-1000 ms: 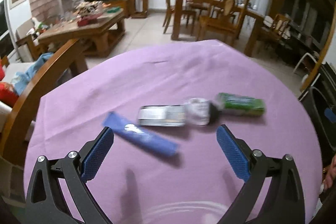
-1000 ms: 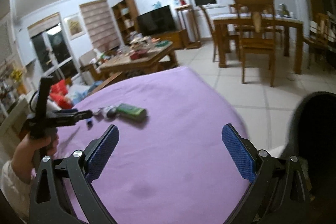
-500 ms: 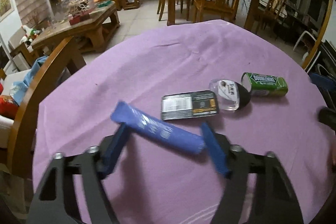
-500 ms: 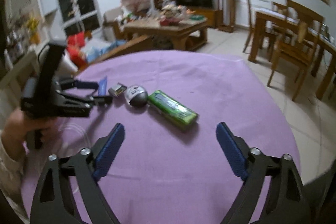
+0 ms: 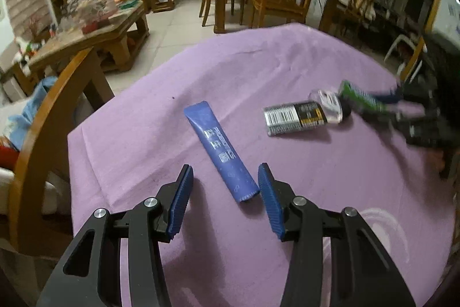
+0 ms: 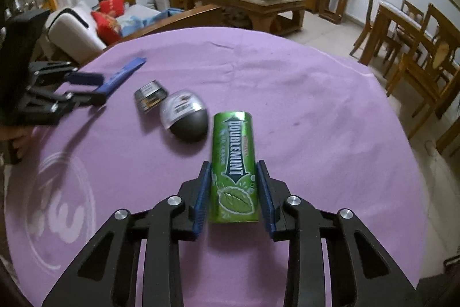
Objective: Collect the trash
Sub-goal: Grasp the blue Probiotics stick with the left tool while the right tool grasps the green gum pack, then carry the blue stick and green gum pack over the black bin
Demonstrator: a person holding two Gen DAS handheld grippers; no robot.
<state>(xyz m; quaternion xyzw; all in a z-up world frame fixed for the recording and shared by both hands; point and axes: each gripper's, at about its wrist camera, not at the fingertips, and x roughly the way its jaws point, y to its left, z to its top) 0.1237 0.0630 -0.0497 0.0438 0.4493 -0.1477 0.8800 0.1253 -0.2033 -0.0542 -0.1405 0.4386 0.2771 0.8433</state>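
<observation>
Doublemint gum pack sits clamped in my right gripper at six o'clock on the tabletop. My left gripper is closing around the blue tube, pads not yet touching; off-centre, it could skid away.

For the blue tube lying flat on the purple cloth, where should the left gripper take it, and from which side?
Grip the blue tube across its narrow width near the close end, coming down from above. It lies flat, pointing away from the left gripper, so its long sides face the pads. The jaws are closing with that end between them, not yet touching.
</observation>
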